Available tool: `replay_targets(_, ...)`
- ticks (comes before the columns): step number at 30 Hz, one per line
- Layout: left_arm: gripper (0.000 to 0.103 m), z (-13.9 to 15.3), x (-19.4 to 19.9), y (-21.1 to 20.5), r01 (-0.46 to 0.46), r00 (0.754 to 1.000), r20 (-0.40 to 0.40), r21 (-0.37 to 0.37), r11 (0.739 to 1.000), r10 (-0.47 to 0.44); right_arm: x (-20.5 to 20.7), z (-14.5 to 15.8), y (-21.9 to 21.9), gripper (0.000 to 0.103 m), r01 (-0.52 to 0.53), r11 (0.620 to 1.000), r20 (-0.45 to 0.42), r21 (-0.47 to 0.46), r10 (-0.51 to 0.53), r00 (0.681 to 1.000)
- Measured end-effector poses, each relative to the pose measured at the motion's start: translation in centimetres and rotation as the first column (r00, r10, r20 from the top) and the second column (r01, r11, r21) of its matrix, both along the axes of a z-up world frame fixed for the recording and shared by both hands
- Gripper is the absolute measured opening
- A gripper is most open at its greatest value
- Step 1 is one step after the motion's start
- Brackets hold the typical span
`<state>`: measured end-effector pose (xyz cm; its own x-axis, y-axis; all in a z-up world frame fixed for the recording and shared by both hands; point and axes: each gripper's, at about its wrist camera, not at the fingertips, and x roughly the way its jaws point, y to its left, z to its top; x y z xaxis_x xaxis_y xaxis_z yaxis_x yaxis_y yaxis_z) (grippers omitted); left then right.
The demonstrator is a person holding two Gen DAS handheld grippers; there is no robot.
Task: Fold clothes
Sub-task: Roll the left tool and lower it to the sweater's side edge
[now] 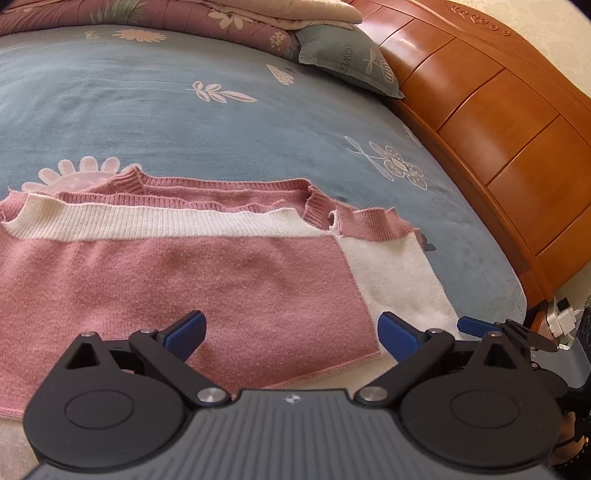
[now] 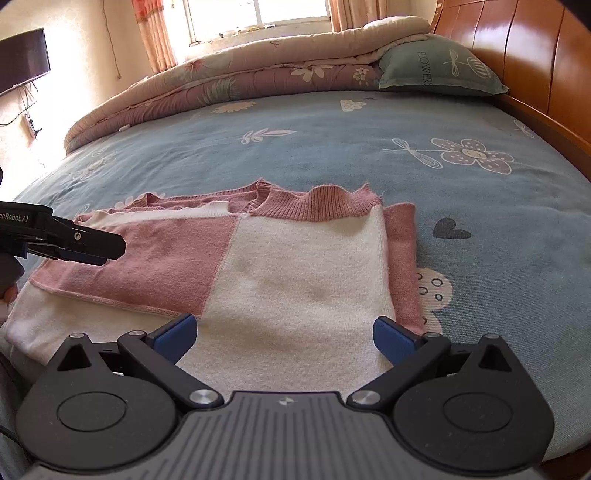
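A pink and white knitted sweater (image 1: 236, 280) lies partly folded on the blue bed sheet (image 1: 184, 122), with ribbed pink collar and cuffs at its far edge. It also shows in the right wrist view (image 2: 288, 280). My left gripper (image 1: 291, 332) is open and empty, just above the sweater's near pink part. It also shows from the side at the left of the right wrist view (image 2: 96, 251). My right gripper (image 2: 284, 336) is open and empty over the sweater's near white part. Its blue fingertips (image 1: 476, 325) show at the right of the left wrist view.
A wooden headboard (image 1: 498, 122) runs along the right side of the bed. A grey-green pillow (image 2: 439, 70) and a folded quilt (image 2: 236, 85) lie at the far end. A window (image 2: 258, 11) and a wall-mounted TV (image 2: 22, 59) stand beyond.
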<state>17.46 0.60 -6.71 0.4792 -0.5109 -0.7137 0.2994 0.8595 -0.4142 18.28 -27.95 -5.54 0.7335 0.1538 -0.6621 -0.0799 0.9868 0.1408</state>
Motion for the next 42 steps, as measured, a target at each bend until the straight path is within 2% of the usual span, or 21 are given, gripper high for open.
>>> replay_targets(2, 0.099, 0.2, -0.1, 0.1, -0.008, 1.0, -0.003, 0.006, 1.0, 0.008, 0.2, -0.4, 0.3, 0.103, -0.002, 1.0, -0.016, -0.018, 0.002, 1.0)
replay_targets(6, 0.099, 0.6, -0.4, 0.3, -0.025, 1.0, -0.009, 0.018, 1.0, 0.025, 0.4, -1.4, 0.0, 0.103, 0.007, 1.0, -0.052, 0.016, -0.006, 0.999)
replay_targets(11, 0.099, 1.0, -0.8, 0.7, -0.046, 0.999, -0.016, 0.03, 0.998, 0.047, -0.1, -0.3, -0.3, 0.103, 0.021, 0.999, -0.001, 0.037, -0.021, 1.0)
replay_targets(14, 0.099, 1.5, -0.8, 1.6, -0.061, 0.998, -0.012, 0.012, 0.998, 0.062, -0.1, 0.0, -0.7, 0.103, 0.036, 0.998, 0.015, 0.046, -0.037, 0.999)
replay_targets(19, 0.099, 3.2, -0.3, 4.4, -0.09, 0.996, 0.01, 0.013, 0.996, 0.09, -0.7, 0.0, -0.5, 0.103, 0.026, 0.998, 0.01, 0.062, -0.027, 1.0)
replay_targets(26, 0.099, 3.9, 0.8, 10.4, -0.195, 0.981, -0.006, 0.006, 0.981, 0.195, -1.0, 0.2, 0.9, 0.103, -0.017, 0.996, 0.005, 0.082, 0.017, 1.0)
replay_targets(35, 0.099, 0.4, 1.0, 18.0, -0.353, 0.929, -0.152, -0.089, 0.931, 0.338, -0.6, 0.1, 1.4, 0.103, -0.013, 0.995, -0.023, 0.101, 0.016, 1.0)
replay_targets(38, 0.099, -1.0, 0.9, 19.3, -0.372, 0.918, -0.195, -0.129, 0.919, 0.344, -0.4, -0.2, 1.8, 0.103, -0.016, 0.995, -0.04, 0.096, 0.02, 0.999)
replay_targets(42, 0.099, -2.2, 0.9, 19.6, -0.366, 0.919, -0.217, -0.167, 0.915, 0.328, -0.2, -0.4, 2.6, 0.103, -0.023, 0.996, -0.058, 0.088, 0.028, 0.998)
